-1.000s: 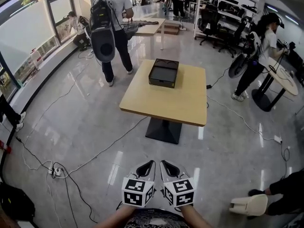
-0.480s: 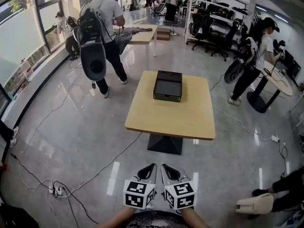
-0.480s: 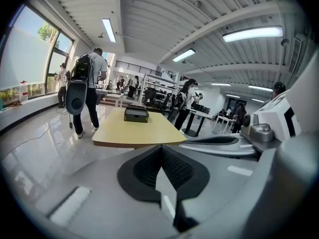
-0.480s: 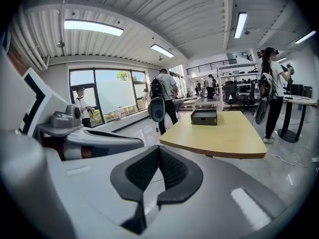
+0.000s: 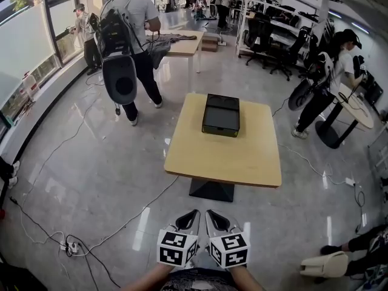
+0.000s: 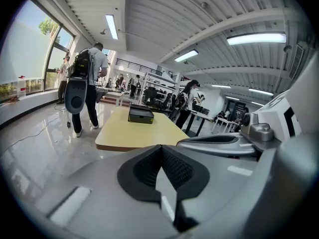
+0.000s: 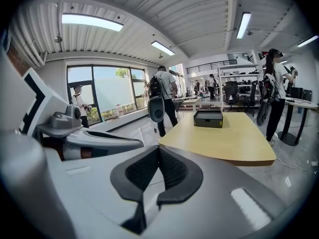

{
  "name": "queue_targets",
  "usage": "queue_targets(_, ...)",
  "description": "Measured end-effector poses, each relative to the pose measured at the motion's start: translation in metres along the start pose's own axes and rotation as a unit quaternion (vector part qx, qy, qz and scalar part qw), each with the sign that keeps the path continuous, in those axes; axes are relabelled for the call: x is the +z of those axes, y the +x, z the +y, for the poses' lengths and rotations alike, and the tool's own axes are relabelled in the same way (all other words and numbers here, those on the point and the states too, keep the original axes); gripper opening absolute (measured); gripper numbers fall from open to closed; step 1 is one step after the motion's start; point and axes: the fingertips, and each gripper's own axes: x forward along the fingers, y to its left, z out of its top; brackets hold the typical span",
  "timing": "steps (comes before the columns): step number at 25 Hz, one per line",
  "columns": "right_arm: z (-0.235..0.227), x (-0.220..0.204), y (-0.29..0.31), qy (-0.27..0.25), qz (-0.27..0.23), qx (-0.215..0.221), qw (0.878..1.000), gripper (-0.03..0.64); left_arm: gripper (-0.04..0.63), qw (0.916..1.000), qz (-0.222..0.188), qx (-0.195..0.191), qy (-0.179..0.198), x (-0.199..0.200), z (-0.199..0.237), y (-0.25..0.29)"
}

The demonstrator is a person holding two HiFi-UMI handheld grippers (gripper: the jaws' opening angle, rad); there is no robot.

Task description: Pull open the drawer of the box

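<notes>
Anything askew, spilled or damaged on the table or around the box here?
Nothing stands out. The black box sits flat on the table, toward its far edge. The left tool and right tool are shut and empty.

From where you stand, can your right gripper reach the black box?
Probably not: the right gripper hangs over floor short of the table, and the box sits toward its far edge.
</notes>
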Motion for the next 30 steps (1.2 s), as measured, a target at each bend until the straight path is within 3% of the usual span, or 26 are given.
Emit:
queue_targets(11, -0.040, 0.029, 0.055, -0.003, 0.012, 0.016, 1.000, 0.006, 0.015, 0.9998, 0.014, 0.013, -0.008, 0.033, 0.030, 0.059)
queue_targets(18, -0.077, 0.062, 0.080, 0.002, 0.018, 0.018, 1.000, 0.006, 0.015, 0.9998, 0.017, 0.011, -0.003, 0.074, 0.040, 0.104)
queue_targets(30, -0.121, 0.081, 0.125, -0.023, 0.024, 0.037, 0.999, 0.006, 0.015, 0.9992, 0.026, 0.029, 0.000, 0.094, 0.056, 0.159)
